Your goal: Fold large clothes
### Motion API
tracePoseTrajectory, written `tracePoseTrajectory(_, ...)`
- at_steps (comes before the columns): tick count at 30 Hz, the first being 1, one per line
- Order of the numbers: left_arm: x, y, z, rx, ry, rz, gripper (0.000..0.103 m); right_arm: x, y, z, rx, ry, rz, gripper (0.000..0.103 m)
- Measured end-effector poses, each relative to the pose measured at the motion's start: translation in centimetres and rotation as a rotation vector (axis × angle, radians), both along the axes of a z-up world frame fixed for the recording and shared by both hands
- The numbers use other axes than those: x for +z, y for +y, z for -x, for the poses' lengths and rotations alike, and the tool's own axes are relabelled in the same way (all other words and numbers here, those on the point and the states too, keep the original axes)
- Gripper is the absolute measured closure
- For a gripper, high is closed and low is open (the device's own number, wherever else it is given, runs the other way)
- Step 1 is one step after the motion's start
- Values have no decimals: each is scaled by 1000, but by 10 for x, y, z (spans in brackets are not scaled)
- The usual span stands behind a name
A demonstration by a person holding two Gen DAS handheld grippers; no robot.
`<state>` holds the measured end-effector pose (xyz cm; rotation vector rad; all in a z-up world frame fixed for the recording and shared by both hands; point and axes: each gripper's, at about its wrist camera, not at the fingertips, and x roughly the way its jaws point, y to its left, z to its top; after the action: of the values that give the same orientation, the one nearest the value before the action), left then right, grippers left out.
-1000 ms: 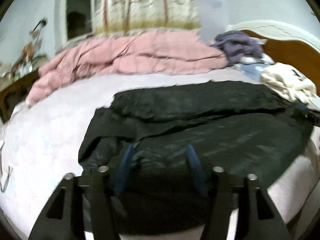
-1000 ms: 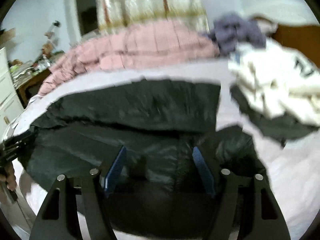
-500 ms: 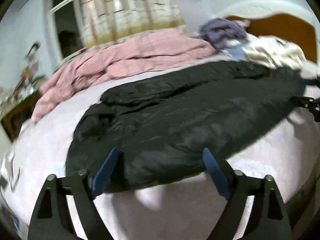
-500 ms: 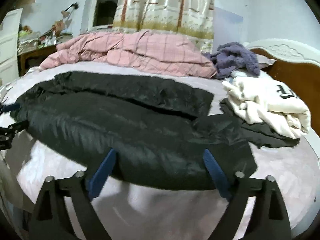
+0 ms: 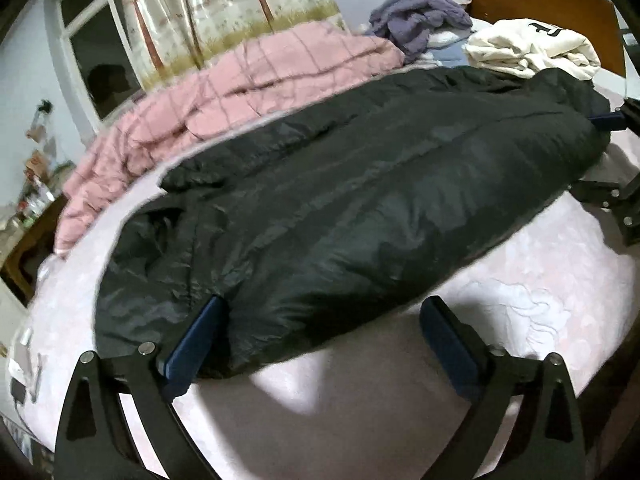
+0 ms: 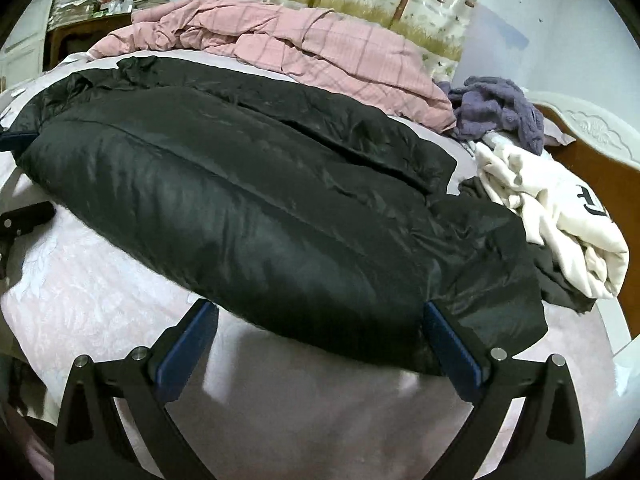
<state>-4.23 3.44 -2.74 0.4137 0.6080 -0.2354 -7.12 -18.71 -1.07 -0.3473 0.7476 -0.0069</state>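
**Jacket folded lengthwise on bed, both grippers spread wide at its near edge**

Bedsheet (image 5: 520,280), pale pink, covered the whole bed; a black puffer jacket (image 5: 360,200) lay along it as a long padded roll, its near edge close to both cameras; behind it a pink checked quilt (image 5: 248,84) was heaped against the curtain (image 5: 224,8), and by the wooden headboard (image 5: 540,12) sat a cream sweatshirt (image 5: 528,46) and a purple knit (image 5: 416,20).

The left gripper (image 5: 320,342) stood with its jaws almost fully apart and opening a little more; the jacket's hem bulged between them, the left-hand blue pad (image 5: 196,344) just touching the fabric, the other pad clear over bare sheet; nothing was clamped.

The right gripper (image 6: 320,344) had its jaws at full spread; its right-hand blue pad (image 6: 452,344) lay against the jacket's lower corner, the left-hand pad over the sheet, just beside the hem; it gripped nothing.

In each view the other gripper showed at the frame edge at the jacket's far end.
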Motion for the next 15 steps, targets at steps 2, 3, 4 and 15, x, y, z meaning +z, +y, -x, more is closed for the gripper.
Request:
tracePoseTrajectory(2,8,7,6,4,-48,53,7,1,1,1,-2,-1,-1,1)
tracePoseTrajectory(3,14,11,9,-8,-59,93,7,1,1,1,-2,-2,2,1)
tracePoseTrajectory(4,19,14,11,-14,-78,116,7,1,3,3,-3,-7,11,1)
tracePoseTrajectory(15,-8,4,-6,-139,-64,-142,5,2,1,0,0,-11,25,1)
